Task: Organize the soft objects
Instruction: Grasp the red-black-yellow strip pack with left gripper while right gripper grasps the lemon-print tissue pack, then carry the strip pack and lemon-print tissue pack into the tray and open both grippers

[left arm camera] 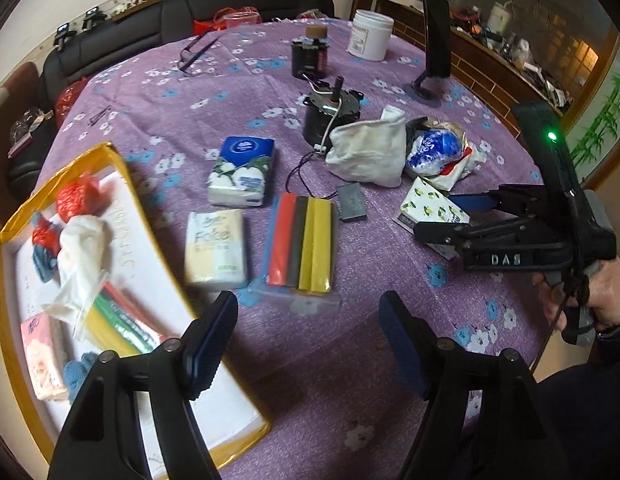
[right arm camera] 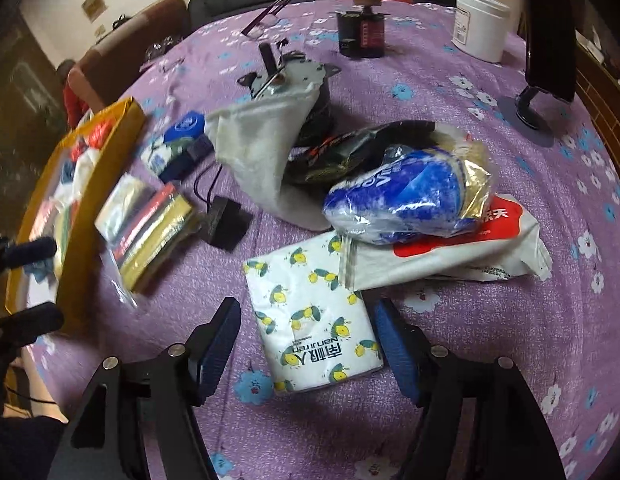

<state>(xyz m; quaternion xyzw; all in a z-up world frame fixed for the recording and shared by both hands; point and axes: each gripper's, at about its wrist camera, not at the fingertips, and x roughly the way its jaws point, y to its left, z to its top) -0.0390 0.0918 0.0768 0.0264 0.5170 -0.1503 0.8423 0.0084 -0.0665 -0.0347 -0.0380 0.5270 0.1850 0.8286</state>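
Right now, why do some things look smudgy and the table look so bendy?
Left wrist view: the tray and the yellow tissue pack are smeared by motion blur, while the lens curves the table edge. Right wrist view: the tray side and striped pack blur, the lemon pack looks sharp, and the plastic bag shows glare.

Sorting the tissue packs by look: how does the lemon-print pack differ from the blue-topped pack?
The lemon-print pack is white with yellow lemons; the blue-topped pack has a dark blue top over a white flower picture. The lemon-print pack lies between the open fingers of the right tool; the blue-topped pack lies farther off, nearer the yellow-rimmed box. Both are soft plastic-wrapped tissue packs on the purple cloth.
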